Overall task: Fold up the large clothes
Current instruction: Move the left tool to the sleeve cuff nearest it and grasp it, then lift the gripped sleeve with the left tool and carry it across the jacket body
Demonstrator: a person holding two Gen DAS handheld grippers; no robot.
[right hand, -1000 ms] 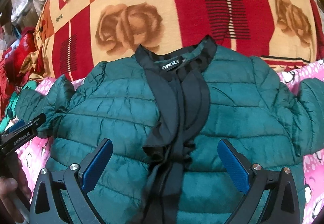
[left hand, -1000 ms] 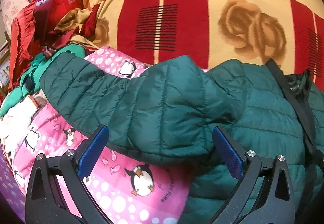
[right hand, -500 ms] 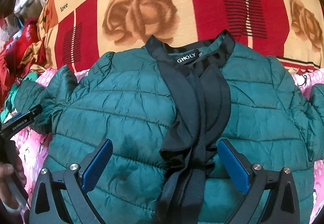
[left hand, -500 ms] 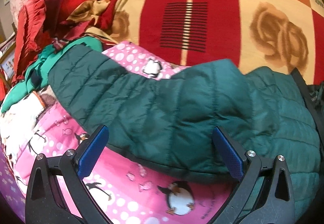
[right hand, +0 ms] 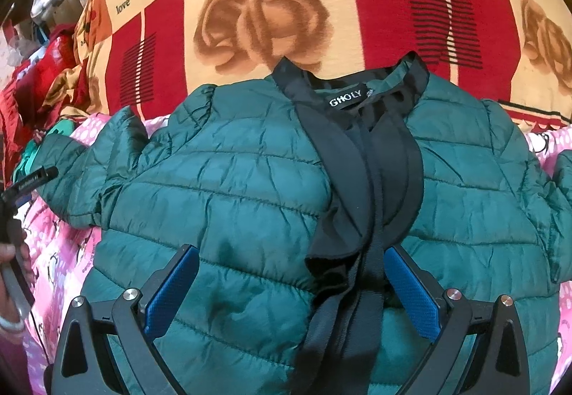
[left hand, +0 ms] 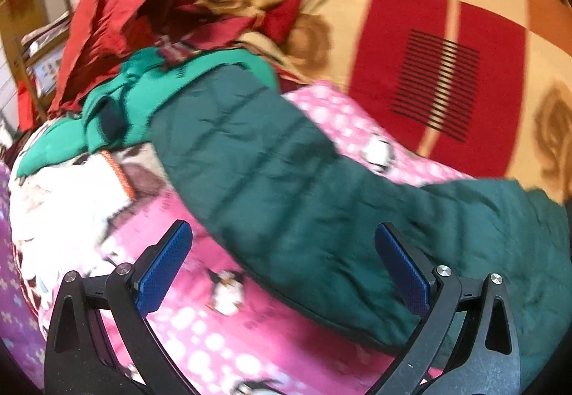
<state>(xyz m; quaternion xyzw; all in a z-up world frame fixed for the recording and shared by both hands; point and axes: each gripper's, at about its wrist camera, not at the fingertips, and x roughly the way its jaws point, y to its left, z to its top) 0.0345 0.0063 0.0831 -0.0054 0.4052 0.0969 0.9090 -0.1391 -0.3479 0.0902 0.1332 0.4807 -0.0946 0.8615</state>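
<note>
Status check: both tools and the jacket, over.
Left tool open, over the sleeve. Right tool open, above the green puffer jacket, laid flat, unfolded. Green garment crowds the cuff.

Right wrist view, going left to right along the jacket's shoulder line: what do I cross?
Left tool → jacket's left-hand sleeve → black collar with GHOLY label → pink penguin sheet.

Rose-print blanket (right hand: 257, 19), pink penguin sheet (left hand: 221, 330)

Home bedroom, rose-print blanket (right hand: 271, 1), heaped clothes (left hand: 150, 1)
</note>
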